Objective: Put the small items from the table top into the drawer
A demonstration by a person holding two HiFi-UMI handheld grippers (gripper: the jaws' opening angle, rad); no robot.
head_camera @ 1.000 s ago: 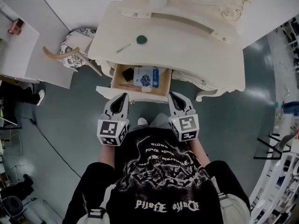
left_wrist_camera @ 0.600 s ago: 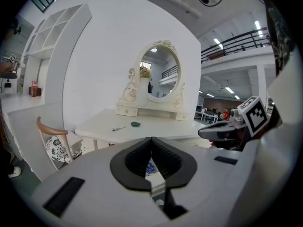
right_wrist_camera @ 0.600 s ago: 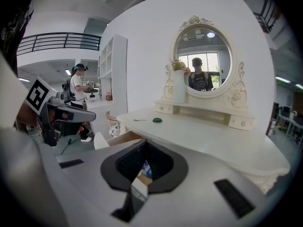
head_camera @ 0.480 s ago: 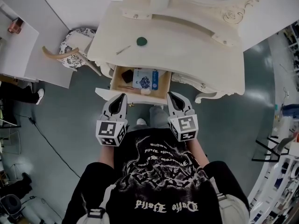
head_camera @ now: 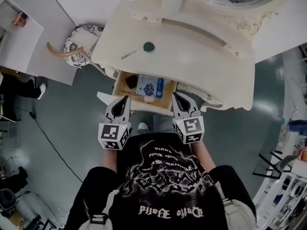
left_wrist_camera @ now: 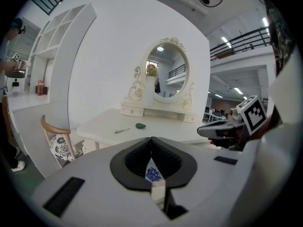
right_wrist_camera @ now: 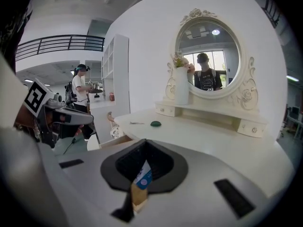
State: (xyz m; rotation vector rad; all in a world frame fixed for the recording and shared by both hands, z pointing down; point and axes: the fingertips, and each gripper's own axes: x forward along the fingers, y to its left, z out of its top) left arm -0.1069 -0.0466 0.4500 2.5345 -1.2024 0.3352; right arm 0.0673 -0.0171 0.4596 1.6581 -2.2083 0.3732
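Note:
On the cream dressing table (head_camera: 192,51) lie a small green item (head_camera: 148,46) and a thin metal item (head_camera: 128,55); both also show as the green item (left_wrist_camera: 140,125) and the metal item (left_wrist_camera: 121,131) in the left gripper view. Below the table's front edge the wooden drawer (head_camera: 117,86) stands open. In it lie a blue-and-white packet (head_camera: 150,86) and a pale round item (head_camera: 149,99). My left gripper (head_camera: 125,99) and right gripper (head_camera: 176,97) sit side by side at the drawer's front. Both are shut and hold nothing: left gripper (left_wrist_camera: 151,138), right gripper (right_wrist_camera: 144,141).
A chair (head_camera: 72,51) with a patterned seat stands left of the table. A white side table (head_camera: 19,37) is at the far left. An oval mirror (left_wrist_camera: 165,77) and a white vase (right_wrist_camera: 181,86) rise at the table's back. Another person (right_wrist_camera: 80,89) stands in the background.
Both grippers have edged a little toward the table at the drawer's front. The head view has swung, so the table now sits tilted. The jaws stay shut.

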